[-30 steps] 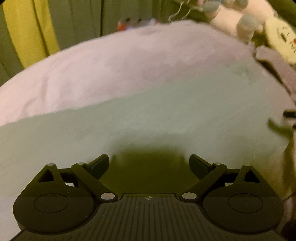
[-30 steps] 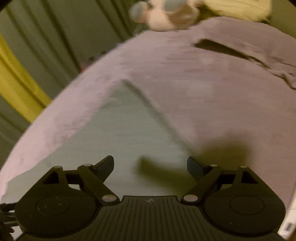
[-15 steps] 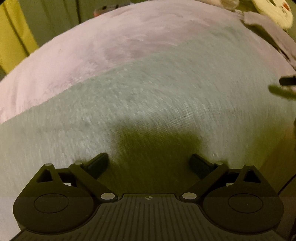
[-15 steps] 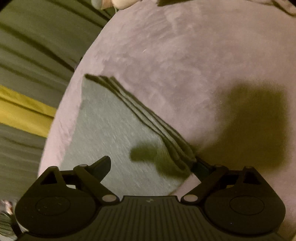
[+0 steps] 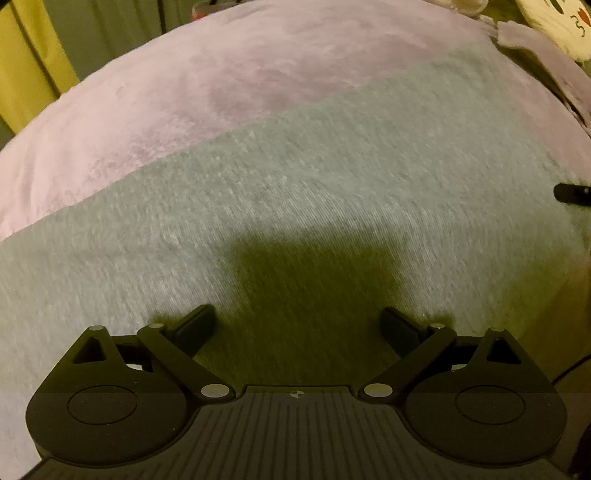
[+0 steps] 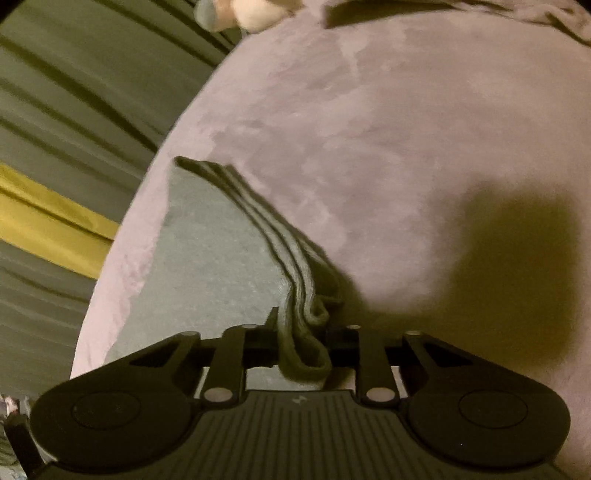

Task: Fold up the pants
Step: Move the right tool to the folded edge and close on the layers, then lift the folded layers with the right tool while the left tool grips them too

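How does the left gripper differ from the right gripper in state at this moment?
The left black two-finger gripper is open and grips nothing; the right black two-finger gripper is shut on the layered edge of the grey knit pants. The left is over flat cloth; the right is at the pants' edge. Both are above the pink plush blanket.

No words, brand names or numbers can be read in either view; the cream plush cushion point(image 5: 557, 26) at the bed's far right corner shows only a printed face, partly cut off, not lettering.
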### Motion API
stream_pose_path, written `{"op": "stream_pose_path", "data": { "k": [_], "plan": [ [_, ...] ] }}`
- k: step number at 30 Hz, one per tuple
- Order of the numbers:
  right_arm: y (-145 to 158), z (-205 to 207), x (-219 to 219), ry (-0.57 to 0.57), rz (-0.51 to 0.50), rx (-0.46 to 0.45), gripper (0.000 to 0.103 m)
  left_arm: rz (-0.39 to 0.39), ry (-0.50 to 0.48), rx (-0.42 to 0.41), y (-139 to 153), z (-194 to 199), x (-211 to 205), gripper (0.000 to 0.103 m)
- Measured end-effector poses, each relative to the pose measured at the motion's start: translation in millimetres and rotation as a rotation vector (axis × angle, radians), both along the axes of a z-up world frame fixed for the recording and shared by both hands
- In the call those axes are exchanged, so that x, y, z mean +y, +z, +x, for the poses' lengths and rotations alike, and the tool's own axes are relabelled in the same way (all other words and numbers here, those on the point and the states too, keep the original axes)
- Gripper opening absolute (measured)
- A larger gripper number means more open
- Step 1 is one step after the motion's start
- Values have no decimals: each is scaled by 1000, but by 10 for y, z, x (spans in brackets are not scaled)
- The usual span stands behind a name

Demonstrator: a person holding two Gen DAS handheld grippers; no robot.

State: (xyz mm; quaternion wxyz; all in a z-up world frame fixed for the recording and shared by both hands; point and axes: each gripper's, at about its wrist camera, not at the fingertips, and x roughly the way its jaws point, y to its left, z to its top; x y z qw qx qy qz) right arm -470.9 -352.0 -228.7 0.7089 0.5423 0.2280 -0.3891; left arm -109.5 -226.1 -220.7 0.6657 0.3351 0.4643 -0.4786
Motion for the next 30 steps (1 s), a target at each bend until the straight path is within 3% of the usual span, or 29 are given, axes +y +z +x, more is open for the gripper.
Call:
{"op": "stream_pose_path", "data": {
  "k": [2,9,13,17,22,26,28,30],
  "plan": [
    [25,65,28,1,-22,35,16,2,10,28,13,39,4,99],
    [512,486,204,86,-141,-23,14,-56,137,239,90,397,163,99],
    [808,1017,364,251,-206,-71,14,-97,216,347,116,630,291,99],
    [963,1783,609,501,-248,-88,14,-130,298,299,200,903,535,98],
    [715,2624,1069,808,-224,-60,14,-235,407,296,265,1344,925,98],
    [252,2895,1229,871,-132,19,15,-280,330,255,241,1445,930,98],
    [247,2863,1181,850,-117,-4,15,-288,298,319,174,1477,834,98],
    [302,2792,1123,831,-116,-33,15,-315,268,453,93,1498,782,97]
  ]
}}
